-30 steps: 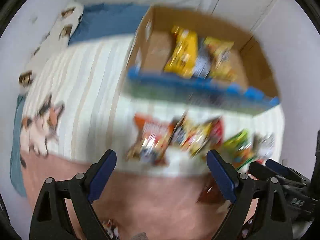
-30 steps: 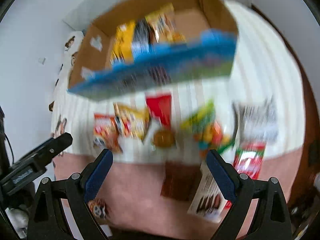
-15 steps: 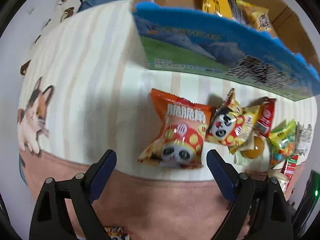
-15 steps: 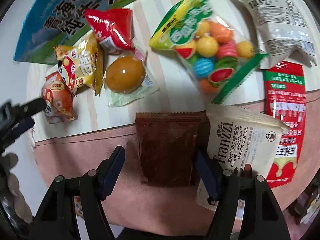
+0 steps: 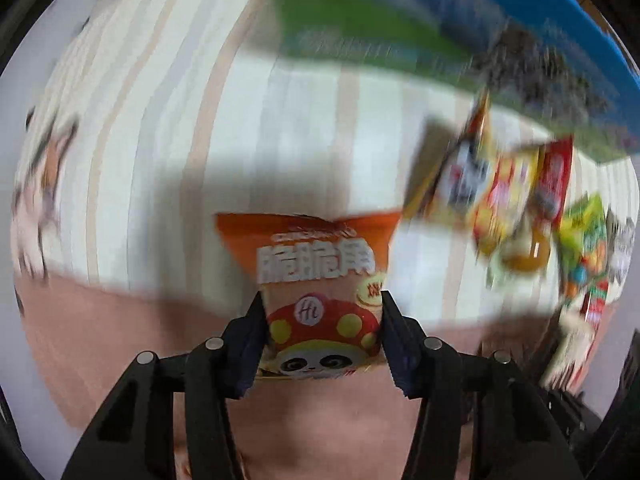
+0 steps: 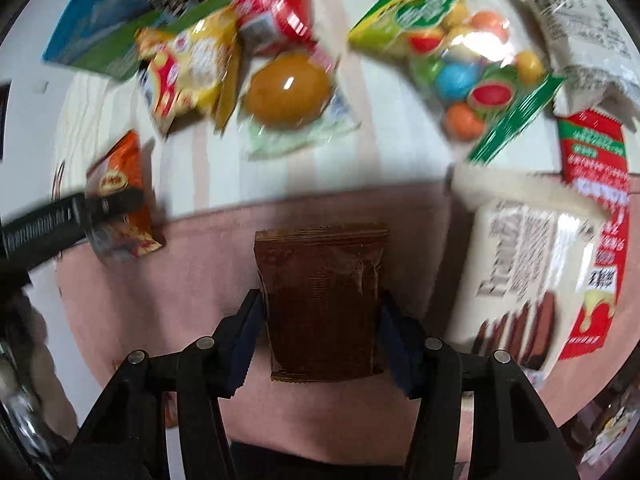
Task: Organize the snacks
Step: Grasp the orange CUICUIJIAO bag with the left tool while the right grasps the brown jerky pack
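Snacks sit in both of your grippers. Your left gripper (image 5: 323, 320) has just been closing, and its pads now press on the sides of the orange panda packet (image 5: 320, 300), which lies where the striped sheet (image 5: 168, 128) meets the pink blanket (image 5: 100, 360). Your right gripper (image 6: 322, 328) has also just been closing; its pads bear on both edges of the brown packet (image 6: 322, 300), which lies flat on the pink blanket (image 6: 200, 280).

Just right of the brown packet lie a cream biscuit packet (image 6: 524, 256) and, touching its far side, a red and green packet (image 6: 596, 240). Farther out on the striped sheet (image 6: 280, 176) you have a bag of coloured balls (image 6: 460, 60), a grey printed packet (image 6: 580, 40), a clear-wrapped orange round snack (image 6: 288, 88), a yellow packet (image 6: 188, 68) and a red packet (image 6: 272, 8), the last three crowded together.

Beyond them stands the blue and green wall of the cardboard box (image 5: 440, 12), blurred in both views. From the right wrist camera your left gripper (image 6: 120, 216) shows at the left edge, on the orange packet. The bedding runs to a pale wall (image 6: 24, 128) at the left.
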Available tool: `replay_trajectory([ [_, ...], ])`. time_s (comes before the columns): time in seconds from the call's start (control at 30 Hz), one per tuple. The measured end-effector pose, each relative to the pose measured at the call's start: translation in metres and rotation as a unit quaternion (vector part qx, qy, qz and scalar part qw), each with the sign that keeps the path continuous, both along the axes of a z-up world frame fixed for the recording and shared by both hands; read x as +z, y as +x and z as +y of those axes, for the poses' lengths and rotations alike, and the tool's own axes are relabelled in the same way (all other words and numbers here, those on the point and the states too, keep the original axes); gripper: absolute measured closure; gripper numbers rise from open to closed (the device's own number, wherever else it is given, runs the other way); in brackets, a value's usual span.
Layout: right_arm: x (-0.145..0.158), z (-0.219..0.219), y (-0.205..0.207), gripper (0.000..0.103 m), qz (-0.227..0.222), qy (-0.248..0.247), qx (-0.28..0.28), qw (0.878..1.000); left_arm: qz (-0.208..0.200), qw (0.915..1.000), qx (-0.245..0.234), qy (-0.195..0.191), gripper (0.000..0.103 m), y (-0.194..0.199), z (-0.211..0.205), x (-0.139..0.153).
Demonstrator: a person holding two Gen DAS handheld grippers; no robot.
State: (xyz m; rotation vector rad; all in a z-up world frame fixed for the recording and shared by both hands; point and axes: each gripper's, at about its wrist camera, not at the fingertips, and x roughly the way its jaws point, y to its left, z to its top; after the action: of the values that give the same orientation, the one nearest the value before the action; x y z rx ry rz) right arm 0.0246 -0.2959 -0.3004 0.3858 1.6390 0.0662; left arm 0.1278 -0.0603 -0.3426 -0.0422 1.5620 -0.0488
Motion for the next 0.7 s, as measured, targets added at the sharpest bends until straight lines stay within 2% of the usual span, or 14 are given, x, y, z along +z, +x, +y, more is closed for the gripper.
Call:
replay_trajectory([
  [0.13, -0.004, 0.014, -0.008, 0.044, 0.004, 0.001, 0.024, 1.000, 0.033, 0.9988, 0.030, -0.020, 0.053, -0.036, 0.013, -0.015],
  [0.23, -0.006, 0.021, -0.009, 0.041, 0.008, 0.003, 0.027, 1.000, 0.059, 0.9964, 0.049, -0.036, 0.053, -0.045, 0.018, -0.034],
  [0.47, -0.021, 0.051, 0.001, 0.029, 0.014, 0.004, 0.038, 0.999, 0.052, 0.9970, 0.051, -0.024, 0.053, -0.039, 0.013, -0.046],
  [0.7, -0.030, 0.064, -0.002, 0.028, 0.014, -0.010, 0.046, 0.999, 0.047, 0.9970, 0.056, -0.024, 0.053, -0.041, 0.018, -0.049],
])
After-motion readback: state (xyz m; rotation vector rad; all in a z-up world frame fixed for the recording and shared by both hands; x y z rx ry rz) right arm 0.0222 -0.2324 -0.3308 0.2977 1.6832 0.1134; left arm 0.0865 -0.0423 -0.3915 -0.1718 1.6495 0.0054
